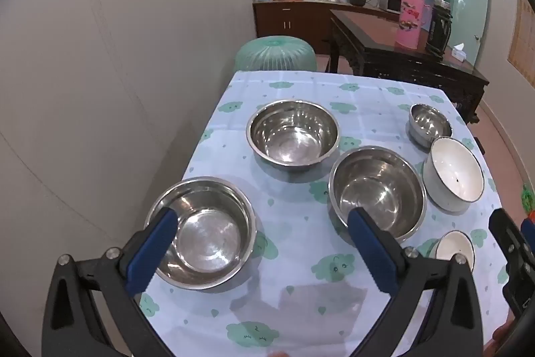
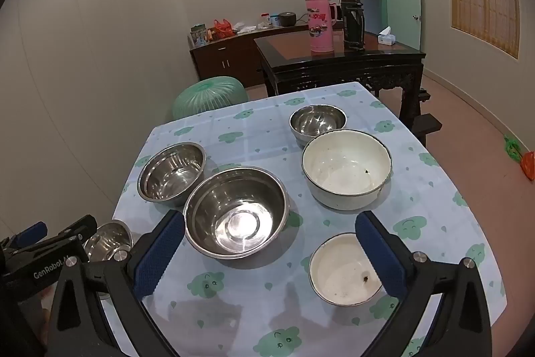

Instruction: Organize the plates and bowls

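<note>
Left tongs (image 1: 264,228) and right tongs (image 2: 271,235) both spread wide, holding nothing, above 6 bowls on bench (image 2: 418,189).

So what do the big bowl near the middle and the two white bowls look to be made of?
Big middle bowl: likely polished stainless steel, mirror-like with bright glare. Large white bowl and small white bowl: glossy white with thin dark rims, possibly enamel or ceramic; dark specks inside.
</note>
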`<state>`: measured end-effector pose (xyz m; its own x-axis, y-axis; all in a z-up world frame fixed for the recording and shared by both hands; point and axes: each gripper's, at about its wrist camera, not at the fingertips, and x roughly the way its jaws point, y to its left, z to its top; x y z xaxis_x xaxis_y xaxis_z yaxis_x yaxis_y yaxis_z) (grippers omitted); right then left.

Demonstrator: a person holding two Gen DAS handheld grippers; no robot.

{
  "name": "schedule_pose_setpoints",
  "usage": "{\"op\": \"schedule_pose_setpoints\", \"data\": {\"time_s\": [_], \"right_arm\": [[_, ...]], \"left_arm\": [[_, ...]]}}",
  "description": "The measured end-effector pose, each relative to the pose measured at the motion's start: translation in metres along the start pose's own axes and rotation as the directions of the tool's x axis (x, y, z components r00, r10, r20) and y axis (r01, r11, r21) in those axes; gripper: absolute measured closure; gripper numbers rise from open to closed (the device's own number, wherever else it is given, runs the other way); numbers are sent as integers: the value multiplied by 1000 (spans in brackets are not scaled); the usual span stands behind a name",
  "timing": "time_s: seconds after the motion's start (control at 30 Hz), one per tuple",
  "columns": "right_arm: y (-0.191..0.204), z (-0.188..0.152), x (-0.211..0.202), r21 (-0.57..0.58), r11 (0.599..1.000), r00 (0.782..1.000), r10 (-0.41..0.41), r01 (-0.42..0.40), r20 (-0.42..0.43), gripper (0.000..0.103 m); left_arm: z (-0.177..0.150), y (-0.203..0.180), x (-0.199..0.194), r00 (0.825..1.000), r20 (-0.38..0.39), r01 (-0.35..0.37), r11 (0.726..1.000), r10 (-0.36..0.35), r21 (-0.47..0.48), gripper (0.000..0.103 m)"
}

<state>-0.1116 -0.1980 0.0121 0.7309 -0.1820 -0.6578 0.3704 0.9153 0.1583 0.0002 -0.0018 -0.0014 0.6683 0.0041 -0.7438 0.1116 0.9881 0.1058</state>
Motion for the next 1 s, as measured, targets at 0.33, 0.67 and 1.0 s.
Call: {"op": "schedule_pose_setpoints", "data": {"time_s": [0.33, 0.67, 1.0], "right_arm": [[2, 1, 0, -9, 1000, 1000, -12, 12, 7, 0], [4, 0, 0, -26, 1000, 1000, -11, 11, 6, 0], [3, 0, 0, -17, 1000, 1000, -13, 13, 0, 0]], "left_arm": [[-4, 11, 8, 995, -37, 90, 993, -93, -70, 0], [-9, 7, 15, 998, -54, 42, 998, -45, -57, 0], [-7, 7, 15, 998, -49, 41, 998, -43, -51, 0]]}}
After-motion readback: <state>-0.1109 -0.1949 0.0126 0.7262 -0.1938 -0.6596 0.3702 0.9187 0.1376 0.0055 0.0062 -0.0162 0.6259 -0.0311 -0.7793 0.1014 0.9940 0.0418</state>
